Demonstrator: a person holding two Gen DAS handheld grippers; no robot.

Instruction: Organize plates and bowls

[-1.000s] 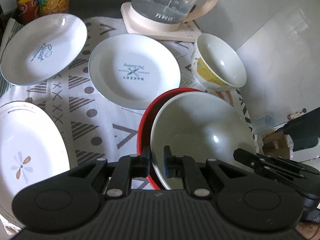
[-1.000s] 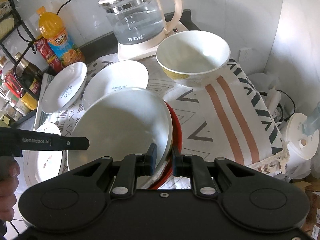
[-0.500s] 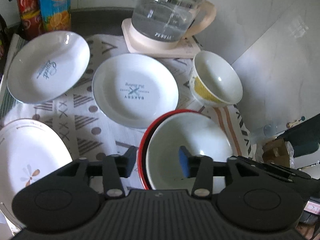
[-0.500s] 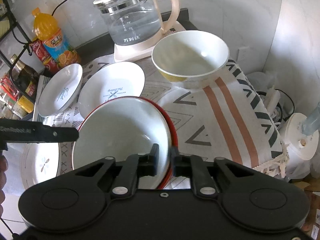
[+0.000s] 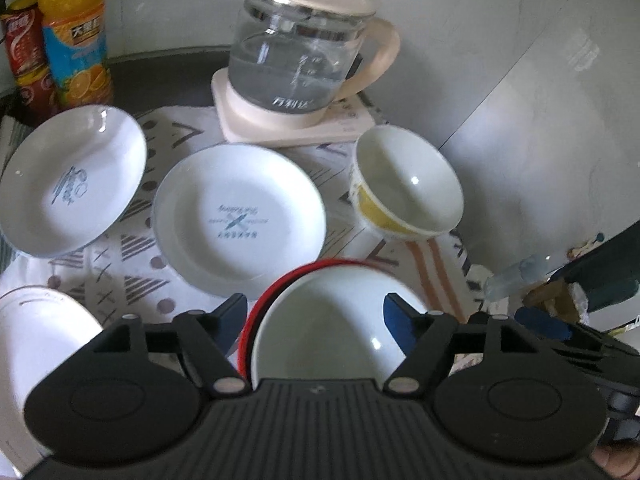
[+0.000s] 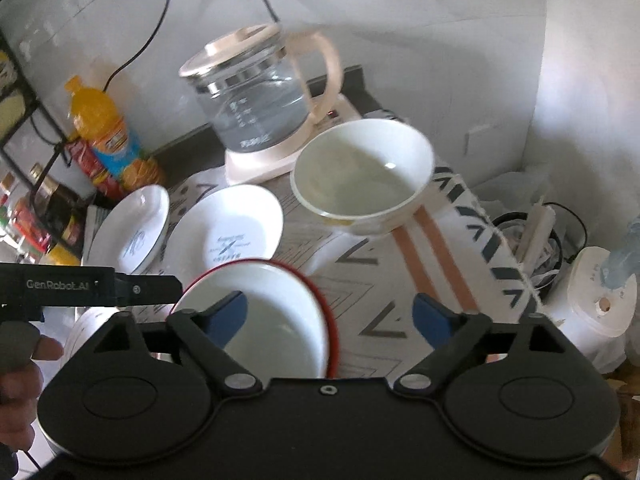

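A white bowl (image 5: 336, 332) sits nested in a red-rimmed bowl (image 5: 260, 312) on the patterned cloth, close below both grippers. My left gripper (image 5: 316, 320) has its jaws opening, wide apart over the bowl's left rim without pressing it. My right gripper (image 6: 330, 314) also has its jaws opening; the nested bowls (image 6: 272, 312) lie under its left finger, untouched. A yellow-banded white bowl (image 5: 404, 188) (image 6: 362, 172) stands further back. Two white printed plates (image 5: 240, 220) (image 5: 72, 180) lie to the left, and a flower-patterned plate (image 5: 36, 352) at the near left.
A glass kettle (image 5: 300, 64) on its cream base stands at the back against the wall. Drink bottles (image 5: 76, 36) stand at the back left. A rack of jars (image 6: 28, 208) lines the left side. Clutter and a white appliance (image 6: 600, 300) lie past the cloth's right edge.
Both grippers let go of the white bowl, which now rests inside the red-rimmed bowl. Both sets of jaws spread wide, and both hands drew back and up.
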